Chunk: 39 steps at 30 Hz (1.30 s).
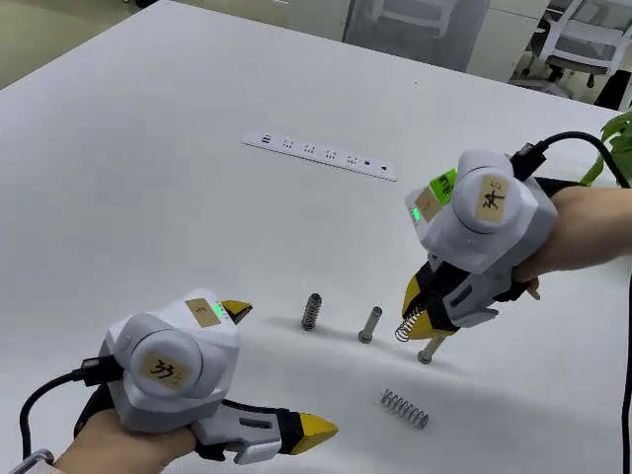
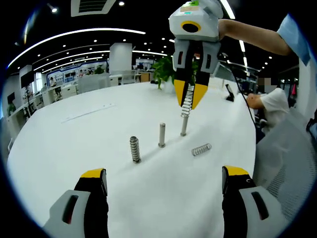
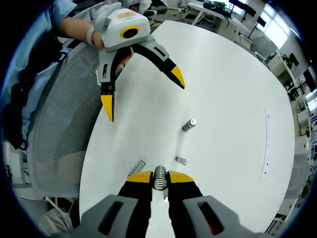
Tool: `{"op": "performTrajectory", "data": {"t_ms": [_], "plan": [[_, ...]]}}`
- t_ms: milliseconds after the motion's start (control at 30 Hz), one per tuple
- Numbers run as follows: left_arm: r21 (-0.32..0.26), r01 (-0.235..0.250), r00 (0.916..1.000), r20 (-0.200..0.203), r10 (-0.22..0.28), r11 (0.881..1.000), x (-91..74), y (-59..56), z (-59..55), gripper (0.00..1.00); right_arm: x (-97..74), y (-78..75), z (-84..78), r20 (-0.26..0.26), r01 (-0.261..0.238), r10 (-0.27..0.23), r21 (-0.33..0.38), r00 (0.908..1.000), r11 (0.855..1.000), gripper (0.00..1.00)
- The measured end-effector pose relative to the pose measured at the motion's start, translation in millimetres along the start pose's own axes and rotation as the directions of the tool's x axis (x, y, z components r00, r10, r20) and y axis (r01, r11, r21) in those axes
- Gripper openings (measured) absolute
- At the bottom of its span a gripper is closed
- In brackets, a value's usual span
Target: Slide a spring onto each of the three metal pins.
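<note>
Three metal pins stand in a row on the white table (image 1: 148, 178). The left pin (image 1: 311, 311) (image 2: 134, 148) carries a spring. The middle pin (image 1: 370, 324) (image 2: 162, 135) (image 3: 181, 160) is bare. My right gripper (image 1: 420, 321) (image 2: 190, 96) (image 3: 160, 178) is shut on a spring (image 1: 407, 326) (image 2: 186, 103) (image 3: 159, 177), held upright just over the top of the right pin (image 1: 430, 348) (image 2: 184, 126). One loose spring (image 1: 405, 408) (image 2: 201, 149) (image 3: 136, 168) lies flat near the pins. My left gripper (image 1: 278, 370) (image 2: 163, 178) (image 3: 143, 91) hangs open with nothing in it, short of the pins.
A flat white power strip (image 1: 321, 155) lies on the table beyond the pins. Office chairs (image 1: 583, 39) and a green plant (image 1: 617, 138) stand past the far edge. A mesh chair (image 3: 59, 124) sits by the near edge.
</note>
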State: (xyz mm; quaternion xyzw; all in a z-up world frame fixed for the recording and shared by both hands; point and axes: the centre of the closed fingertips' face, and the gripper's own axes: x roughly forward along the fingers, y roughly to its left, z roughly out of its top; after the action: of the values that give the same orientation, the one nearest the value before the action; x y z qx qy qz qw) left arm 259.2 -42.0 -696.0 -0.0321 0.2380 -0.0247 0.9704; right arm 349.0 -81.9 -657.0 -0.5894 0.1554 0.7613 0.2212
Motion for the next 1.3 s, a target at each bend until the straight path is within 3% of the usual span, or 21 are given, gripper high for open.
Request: {"op": "performTrajectory", "data": {"t_ms": [500, 1300], "plan": [[-0.033, -0.013, 0.9999, 0.000, 0.013, 0.999, -2.6, 5.0, -3.0, 0.98, 6.3, -30.9, 5.4, -0.053, 0.036, -0.039, -0.061, 0.9978, 0.997, 0.12], [-0.041, 0.004, 1.0000, -0.004, -0.004, 0.999, -1.0, 2.3, -4.4, 0.96, 25.1, -35.2, 2.3, -0.090, 0.010, -0.017, -0.079, 0.9958, 0.997, 0.13]]}}
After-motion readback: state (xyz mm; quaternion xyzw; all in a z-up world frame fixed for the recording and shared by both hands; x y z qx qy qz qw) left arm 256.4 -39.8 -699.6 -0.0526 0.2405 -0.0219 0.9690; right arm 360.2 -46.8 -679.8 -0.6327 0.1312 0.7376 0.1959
